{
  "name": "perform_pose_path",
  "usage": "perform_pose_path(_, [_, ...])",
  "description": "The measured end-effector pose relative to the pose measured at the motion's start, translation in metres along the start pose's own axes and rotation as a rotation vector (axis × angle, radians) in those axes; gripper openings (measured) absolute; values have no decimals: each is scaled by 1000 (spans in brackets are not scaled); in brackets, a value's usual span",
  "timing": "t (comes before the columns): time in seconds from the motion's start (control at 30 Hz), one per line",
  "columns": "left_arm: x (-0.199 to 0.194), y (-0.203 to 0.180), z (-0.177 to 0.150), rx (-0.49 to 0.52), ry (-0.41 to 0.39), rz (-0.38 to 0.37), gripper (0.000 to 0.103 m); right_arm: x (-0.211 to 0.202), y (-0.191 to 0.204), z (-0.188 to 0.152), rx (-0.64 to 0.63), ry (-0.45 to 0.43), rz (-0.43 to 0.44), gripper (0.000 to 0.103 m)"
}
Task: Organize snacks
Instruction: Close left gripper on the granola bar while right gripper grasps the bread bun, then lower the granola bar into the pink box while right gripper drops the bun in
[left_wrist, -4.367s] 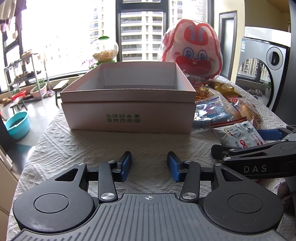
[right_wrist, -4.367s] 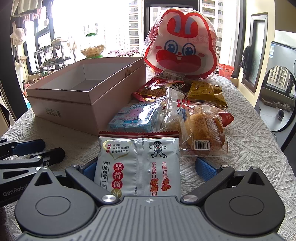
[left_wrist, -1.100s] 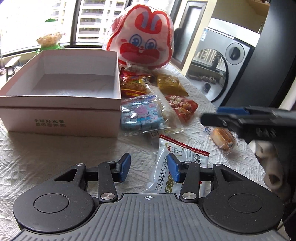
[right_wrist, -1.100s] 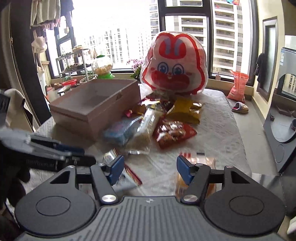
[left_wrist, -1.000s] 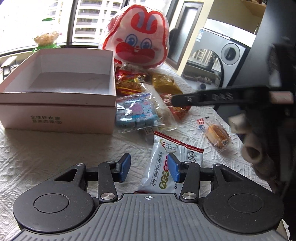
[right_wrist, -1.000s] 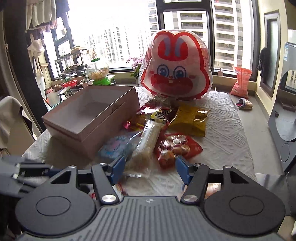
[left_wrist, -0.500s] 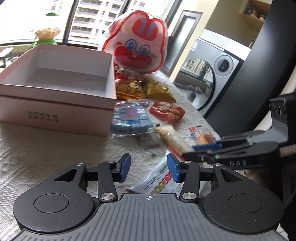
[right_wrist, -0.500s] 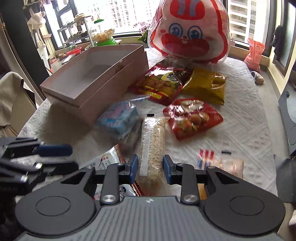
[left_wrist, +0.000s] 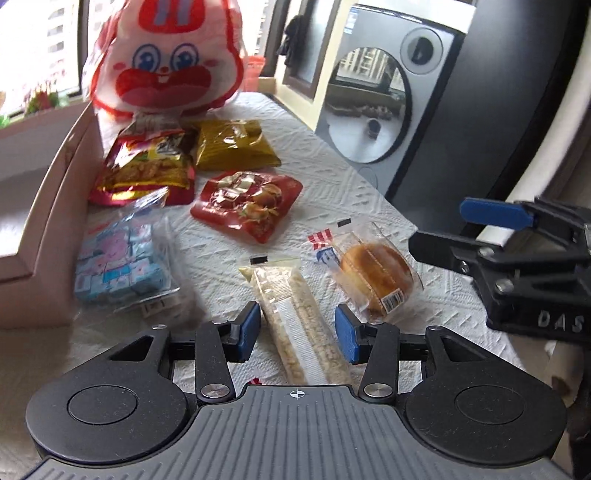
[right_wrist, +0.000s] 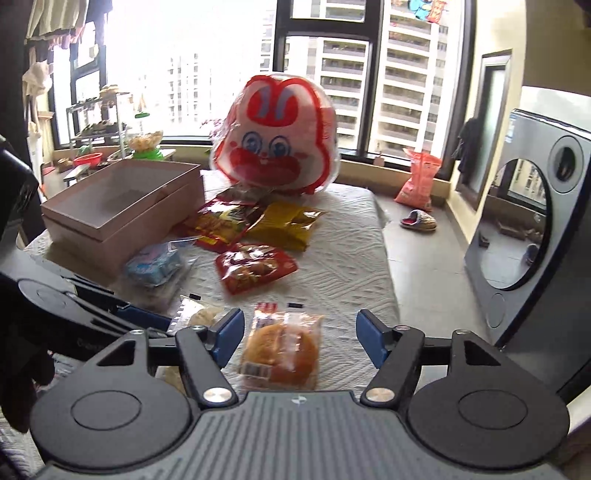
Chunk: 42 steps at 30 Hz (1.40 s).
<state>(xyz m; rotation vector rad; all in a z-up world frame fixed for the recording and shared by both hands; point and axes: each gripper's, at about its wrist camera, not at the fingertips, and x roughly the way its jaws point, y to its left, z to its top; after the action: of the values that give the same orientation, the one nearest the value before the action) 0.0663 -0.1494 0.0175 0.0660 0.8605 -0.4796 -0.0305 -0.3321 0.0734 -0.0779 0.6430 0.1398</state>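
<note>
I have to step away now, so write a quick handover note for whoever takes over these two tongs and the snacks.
Left tongs: open, holding nothing; the long rice-cracker pack lies between the pads, untouched.
Right tongs: jaws opening, nothing gripped; the wrapped bun lies on the cloth between them.
The pink box sits at the table's left, and no snack shows in the part of it in view.
Still on the table: blue candy pack, red bag, yellow bag, red-yellow bag, big rabbit bag.
Done: nothing boxed yet. Left: every snack.
</note>
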Motion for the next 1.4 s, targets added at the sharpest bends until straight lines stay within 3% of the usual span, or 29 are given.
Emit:
perform_pose_path(0.1, [-5, -7, -6, 69, -7, 12, 37, 16, -17, -4, 89, 43, 33, 71])
perform_pose_path(0.2, [-26, 3, -12, 15, -46, -73, 34, 30, -23, -7, 149, 81, 82, 71])
perform_pose_path(0.4, [-85, 13, -22, -33, -144, -110, 33, 59, -11, -8, 180, 187, 218, 72])
perform_pose_path(0.53, [-117, 32, -40, -88, -173, -102, 33, 64, 10, -7, 108, 191, 140, 73])
perform_pose_path(0.6, [-133, 47, -52, -127, -185, -89, 33, 58, 23, -6, 42, 191, 96, 56])
perform_pose_path(0.67, [-148, 60, -62, -156, -204, -66, 33, 45, 32, -5, 9, 193, 125, 55])
perform_pose_path(0.87, [-200, 104, -75, -258, -355, 2, 33, -11, 73, 15, -127, 104, 281, 54])
perform_pose_path(1.07, [-237, 140, -37, -259, -535, 42, 33, -63, 116, 72, -228, -76, 426, 54])
perform_pose_path(1.2, [-233, 176, 7, -268, -575, 80, 33, -62, 131, 117, -238, -143, 446, 54])
perform_pose_path(1.3, [-198, 214, 34, -309, -498, 111, 33, -36, 144, 143, -245, -150, 395, 54])
perform_pose_path(1.4, [-147, 250, 45, -398, -383, 36, 33, 8, 159, 160, -247, -98, 352, 55])
